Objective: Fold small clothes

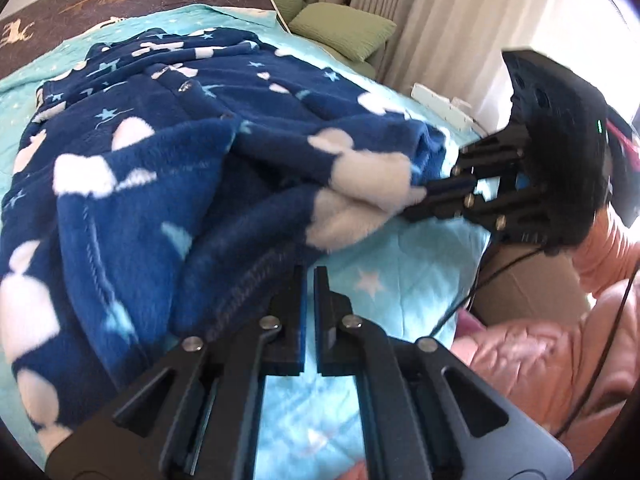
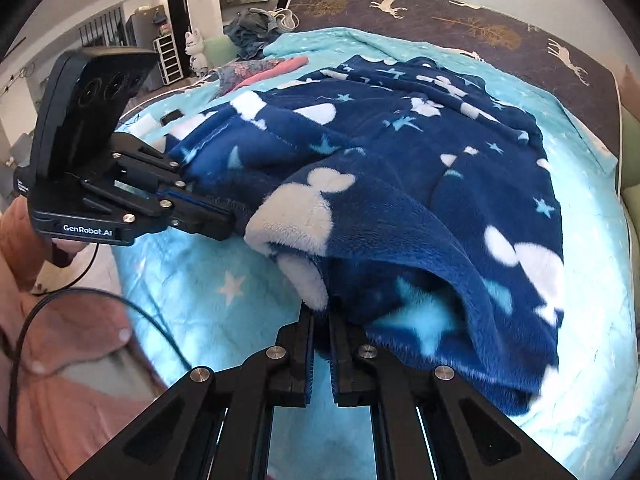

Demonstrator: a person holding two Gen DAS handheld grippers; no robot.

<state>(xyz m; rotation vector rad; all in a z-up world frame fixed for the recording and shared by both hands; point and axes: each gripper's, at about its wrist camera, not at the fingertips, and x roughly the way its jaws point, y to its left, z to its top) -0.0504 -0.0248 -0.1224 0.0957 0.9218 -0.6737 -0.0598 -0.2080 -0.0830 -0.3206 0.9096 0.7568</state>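
Daylight floods in through the curtains (image 1: 440,20) at the upper right of my left wrist view, blowing that corner out to white. Both pictures are bright, with strong fisheye bending and black vignette at the corners. The fleece garment (image 2: 400,184) smears with motion blur low in each frame; soft shadows sit under its folds.

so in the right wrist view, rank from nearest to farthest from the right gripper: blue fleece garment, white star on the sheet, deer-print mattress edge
1. blue fleece garment, clamped at the right gripper
2. white star, on the sheet, left
3. deer-print mattress edge, far top
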